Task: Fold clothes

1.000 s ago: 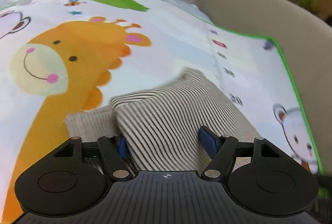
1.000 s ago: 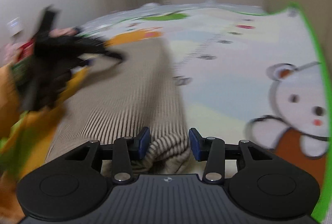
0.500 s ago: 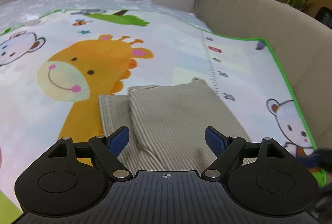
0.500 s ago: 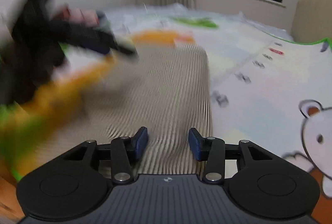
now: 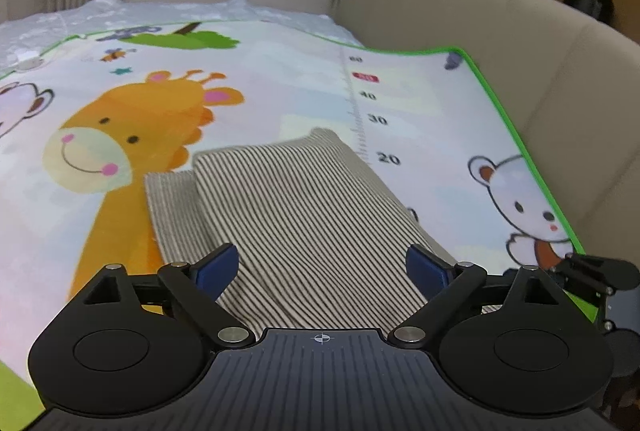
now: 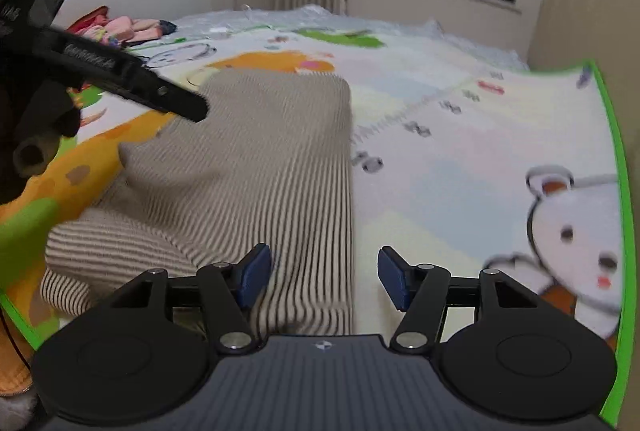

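Here the left gripper (image 5: 322, 267) is hovering over the folded striped garment (image 5: 304, 215), its jaws opening wide and gripping nothing. The garment is lying flat on the cartoon play mat (image 5: 280, 99), beside the printed giraffe (image 5: 132, 139). Further right, the right gripper (image 6: 324, 277) is also opening its jaws over the garment's right edge, its pads pressing nothing.

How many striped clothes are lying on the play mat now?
1. The striped garment lies folded on the play mat, beside the printed giraffe and the number scale. Its near end is hidden behind the gripper bodies.
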